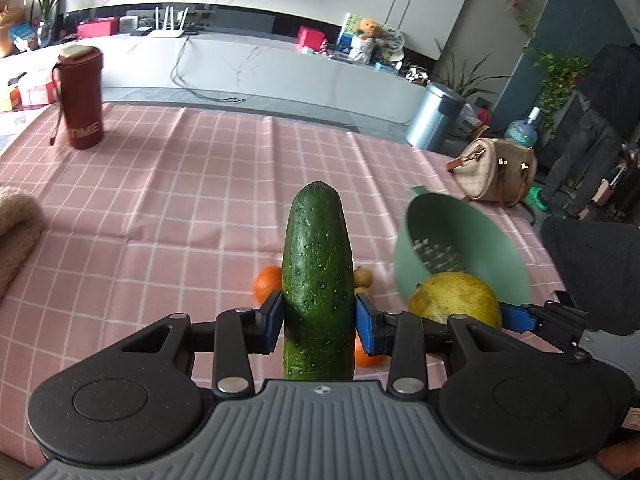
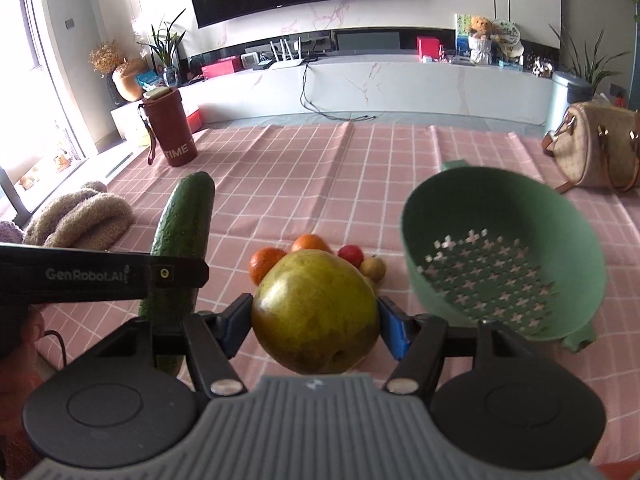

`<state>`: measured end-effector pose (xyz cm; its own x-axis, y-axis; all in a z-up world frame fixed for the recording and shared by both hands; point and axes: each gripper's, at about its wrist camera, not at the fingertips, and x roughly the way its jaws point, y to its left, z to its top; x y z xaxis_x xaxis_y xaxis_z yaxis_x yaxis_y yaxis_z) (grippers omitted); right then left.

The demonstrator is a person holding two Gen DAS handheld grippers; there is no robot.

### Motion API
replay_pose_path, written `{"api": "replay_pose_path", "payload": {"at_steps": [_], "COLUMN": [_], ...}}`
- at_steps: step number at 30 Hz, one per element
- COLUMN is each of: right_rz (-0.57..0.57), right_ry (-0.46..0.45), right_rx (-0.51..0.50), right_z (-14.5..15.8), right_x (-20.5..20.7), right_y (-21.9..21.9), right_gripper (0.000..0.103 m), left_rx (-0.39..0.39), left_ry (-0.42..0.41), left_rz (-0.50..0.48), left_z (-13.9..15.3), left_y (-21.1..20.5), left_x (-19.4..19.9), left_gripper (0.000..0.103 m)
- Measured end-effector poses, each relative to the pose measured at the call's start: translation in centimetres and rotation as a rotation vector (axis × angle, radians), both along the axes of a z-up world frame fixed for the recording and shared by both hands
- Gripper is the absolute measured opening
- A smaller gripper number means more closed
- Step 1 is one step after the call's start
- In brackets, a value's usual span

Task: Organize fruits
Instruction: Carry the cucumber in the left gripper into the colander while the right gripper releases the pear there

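My left gripper [image 1: 319, 320] is shut on a dark green cucumber [image 1: 318, 264], held above the pink checked tablecloth; the cucumber also shows at the left of the right wrist view [image 2: 186, 224]. My right gripper [image 2: 316, 322] is shut on a large yellow-green pear [image 2: 316, 312], also visible in the left wrist view [image 1: 454, 298]. A green colander [image 2: 504, 256] stands empty just right of the pear and shows in the left wrist view [image 1: 460, 240]. Two oranges [image 2: 266, 264], a small red fruit [image 2: 351, 255] and a small yellow fruit [image 2: 374, 268] lie on the cloth behind the pear.
A red tumbler [image 2: 170, 128] stands at the far left of the table. A knitted beige item [image 2: 80, 220] lies at the left edge. A tan handbag [image 2: 596, 144] sits at the far right. The pink cloth [image 2: 320, 168] stretches behind the fruits.
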<state>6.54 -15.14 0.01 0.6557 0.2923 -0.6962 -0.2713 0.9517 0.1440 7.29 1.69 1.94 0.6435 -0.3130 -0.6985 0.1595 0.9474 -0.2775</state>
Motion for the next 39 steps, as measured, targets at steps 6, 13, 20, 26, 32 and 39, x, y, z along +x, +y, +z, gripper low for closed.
{"api": "replay_pose_path", "payload": {"at_steps": [6,13,20,26,32,39], "right_rz": [0.006,0.029,0.103,0.247,0.337,0.407], "right_ry": [-0.017,-0.002,0.100,0.186,0.221,0.234], "right_rx": [-0.032,-0.107,-0.168,-0.262,-0.309,-0.379], "right_z": [3.3,4.4,1.1,-2.8,-4.6,-6.2], "right_x": [1.8,4.9,9.1,12.3,14.0,14.6], "right_y": [-5.4,-10.3,-12.8,-12.4,-11.7,-10.9], "right_gripper": [0.063,0.063,0.063,0.063,0.063,0.063], "left_rx": [-0.092,-0.160,-0.100,-0.019,0.026,0.058], "left_ry": [-0.016,-0.022,0.111,0.209,0.239,0.254], "left_rz": [-0.100,-0.149,-0.160,-0.198,-0.211,-0.225], "left_z": [3.2,3.1,-2.1,-5.3,-6.4,-7.6], "left_y": [-5.3,-10.9,-14.1,-15.5,-16.4,-16.7], "left_x": [3.0,7.8,12.2,13.7,14.0,14.5], "left_gripper": [0.042,0.042,0.042,0.042,0.042,0.042]}}
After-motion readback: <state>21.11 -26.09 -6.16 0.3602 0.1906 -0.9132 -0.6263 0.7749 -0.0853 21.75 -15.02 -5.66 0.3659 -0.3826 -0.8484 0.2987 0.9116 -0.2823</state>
